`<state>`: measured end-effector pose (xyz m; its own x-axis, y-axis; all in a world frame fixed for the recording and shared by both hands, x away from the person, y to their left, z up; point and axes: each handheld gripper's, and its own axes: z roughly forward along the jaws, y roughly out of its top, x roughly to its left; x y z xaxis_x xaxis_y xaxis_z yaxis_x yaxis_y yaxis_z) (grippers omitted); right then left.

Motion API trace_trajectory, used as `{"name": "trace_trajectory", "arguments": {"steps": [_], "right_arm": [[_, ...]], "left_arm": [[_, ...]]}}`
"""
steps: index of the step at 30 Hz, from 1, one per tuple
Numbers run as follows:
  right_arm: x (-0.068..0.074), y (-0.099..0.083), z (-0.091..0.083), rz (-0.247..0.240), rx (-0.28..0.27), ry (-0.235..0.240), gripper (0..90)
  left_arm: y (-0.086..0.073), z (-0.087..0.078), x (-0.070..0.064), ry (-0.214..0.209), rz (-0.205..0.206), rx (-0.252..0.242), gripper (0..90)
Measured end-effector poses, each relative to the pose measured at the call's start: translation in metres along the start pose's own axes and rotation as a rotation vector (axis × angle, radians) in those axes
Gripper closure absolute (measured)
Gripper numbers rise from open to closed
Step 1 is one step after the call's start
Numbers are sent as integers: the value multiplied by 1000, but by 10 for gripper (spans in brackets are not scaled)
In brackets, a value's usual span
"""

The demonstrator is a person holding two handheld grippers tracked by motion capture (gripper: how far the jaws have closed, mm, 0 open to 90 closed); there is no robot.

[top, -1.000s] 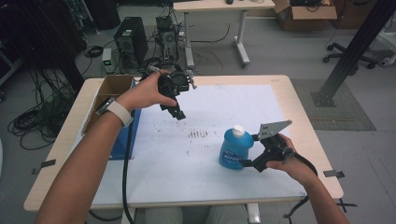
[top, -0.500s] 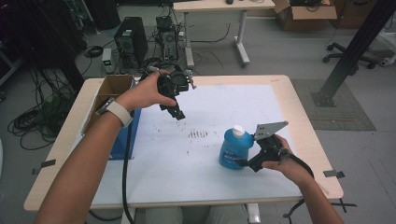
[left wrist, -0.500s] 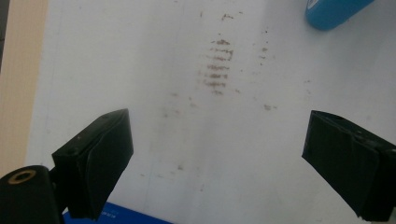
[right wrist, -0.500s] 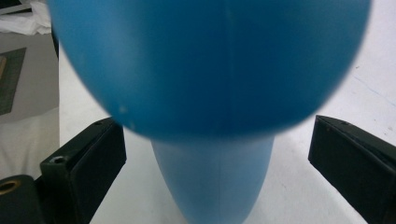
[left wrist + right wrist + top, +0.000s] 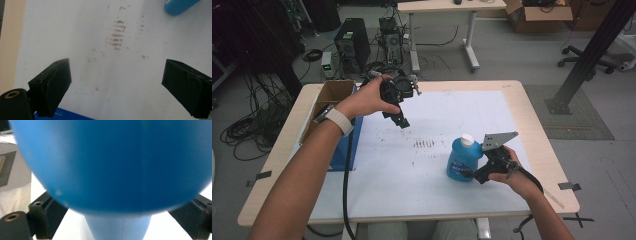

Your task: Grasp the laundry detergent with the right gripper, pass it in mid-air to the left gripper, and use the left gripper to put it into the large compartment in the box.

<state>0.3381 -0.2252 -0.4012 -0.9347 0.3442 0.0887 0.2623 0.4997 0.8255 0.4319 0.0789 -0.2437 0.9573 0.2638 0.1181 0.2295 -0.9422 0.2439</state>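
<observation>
A blue bottle (image 5: 462,161) with a white cap stands upright at the right of the white mat (image 5: 437,115). My right gripper (image 5: 465,173) comes at it from the right, low on its body. In the right gripper view the bottle (image 5: 112,165) sits close between the jaws, which stand wide apart on either side; the right gripper (image 5: 120,220) is open. My left gripper (image 5: 402,120) hangs above the mat's far left, pointing down. The left gripper (image 5: 120,87) is open with nothing between its jaws, and the bottle's base (image 5: 178,5) shows at the top right.
Dark smudge marks (image 5: 424,144) lie on the mat's middle. An open cardboard box (image 5: 332,95) sits at the table's far left corner, with a blue flat item (image 5: 351,145) beside the mat. Computers and cables crowd the floor behind the table.
</observation>
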Motion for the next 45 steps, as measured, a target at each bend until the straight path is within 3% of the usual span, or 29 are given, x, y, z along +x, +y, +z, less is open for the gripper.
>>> {"name": "trace_trajectory", "arguments": {"steps": [10, 45], "right_arm": [[0, 0, 2, 0, -24, 1, 133], [0, -1, 0, -21, -41, 21, 409]], "left_arm": [[0, -1, 0, 2, 5, 4, 92], [1, 1, -1, 2, 3, -1, 99]]}}
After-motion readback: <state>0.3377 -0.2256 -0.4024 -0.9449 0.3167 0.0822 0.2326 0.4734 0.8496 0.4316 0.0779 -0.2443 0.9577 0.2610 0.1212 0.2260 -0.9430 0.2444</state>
